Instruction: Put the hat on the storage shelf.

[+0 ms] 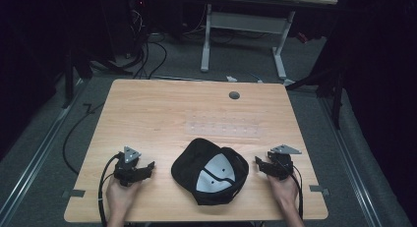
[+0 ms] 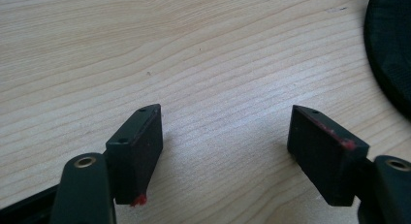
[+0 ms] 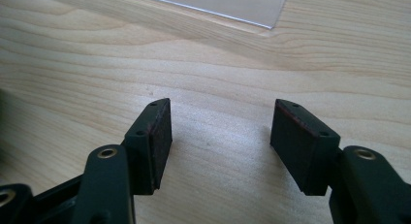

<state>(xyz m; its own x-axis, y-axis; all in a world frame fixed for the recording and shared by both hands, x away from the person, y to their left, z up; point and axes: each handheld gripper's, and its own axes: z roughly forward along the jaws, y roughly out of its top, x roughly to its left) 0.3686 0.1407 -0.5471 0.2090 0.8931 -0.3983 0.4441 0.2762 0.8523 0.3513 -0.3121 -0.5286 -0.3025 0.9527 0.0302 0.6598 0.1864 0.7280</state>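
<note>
I see the black cap (image 1: 210,172) near the surface's (image 1: 147,114) front edge, between my left tongs (image 1: 146,167) and right tongs (image 1: 259,163), both spread apart, bare wood beyond.

Light wooden table (image 1: 147,114); black cap (image 1: 196,160); clear sheet (image 1: 223,125)

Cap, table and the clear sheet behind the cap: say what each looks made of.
Cap: black fabric, matte, probably cotton twill; it lies upside down, and the pale grey lining inside looks smooth.
Table: light wood or wood-look laminate, with grain lines clear in both gripper views and a soft sheen.
Clear sheet: likely thin transparent plastic; the grain shows through and its edge catches light.
</note>
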